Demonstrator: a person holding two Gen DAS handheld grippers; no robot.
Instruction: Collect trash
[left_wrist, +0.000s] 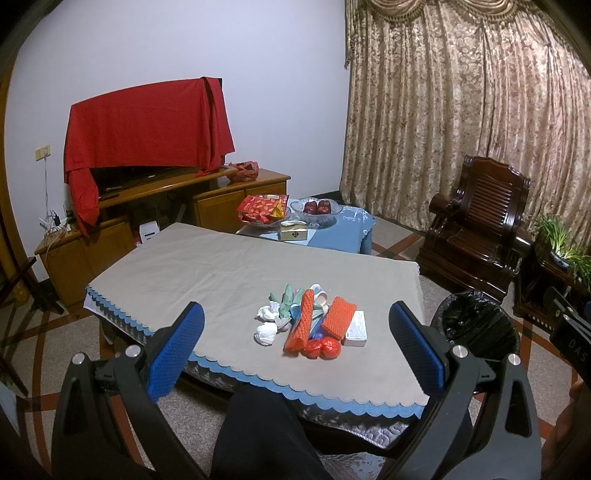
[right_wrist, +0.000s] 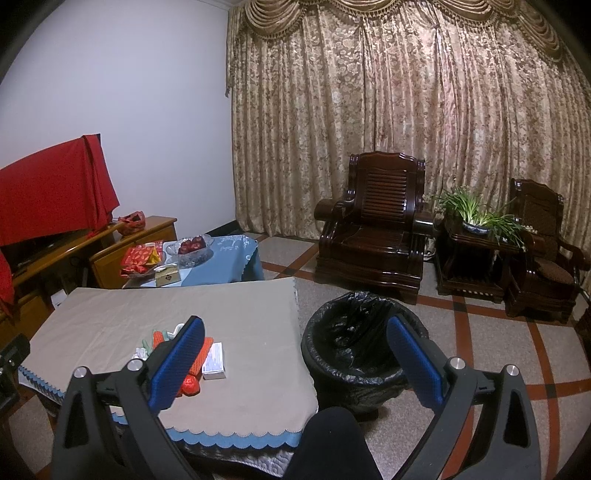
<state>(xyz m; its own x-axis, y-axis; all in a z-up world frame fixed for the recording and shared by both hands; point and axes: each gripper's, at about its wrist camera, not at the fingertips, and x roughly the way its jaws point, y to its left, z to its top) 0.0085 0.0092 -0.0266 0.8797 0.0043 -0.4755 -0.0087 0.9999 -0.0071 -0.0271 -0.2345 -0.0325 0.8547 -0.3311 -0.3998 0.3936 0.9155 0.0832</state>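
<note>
Curtain (right_wrist: 406, 129): a patterned gold drape is hung across the far wall.
Table (left_wrist: 221, 269): it is covered by a beige cloth with a blue scalloped edge; the trash is gathered near its front right part.
Armchair (right_wrist: 373, 229): dark wood, set against the curtain, well apart from the table.
Bin (right_wrist: 354, 354): lined with a black bag, it is stood on the floor just beside the table's right edge.
Left gripper (left_wrist: 295, 347): held above the table's near edge, spread wide with nothing between the blue pads; the trash is framed between them.
Right gripper (right_wrist: 295, 362): likewise spread wide and empty, held between the table corner and the bin.
Trash (left_wrist: 310, 321): a small heap is seen of orange foam nets, white crumpled tissues, red wrappers and greenish scraps.
Box (left_wrist: 356, 328): a small white carton is laid at the heap's right side, touching a foam net.
</note>
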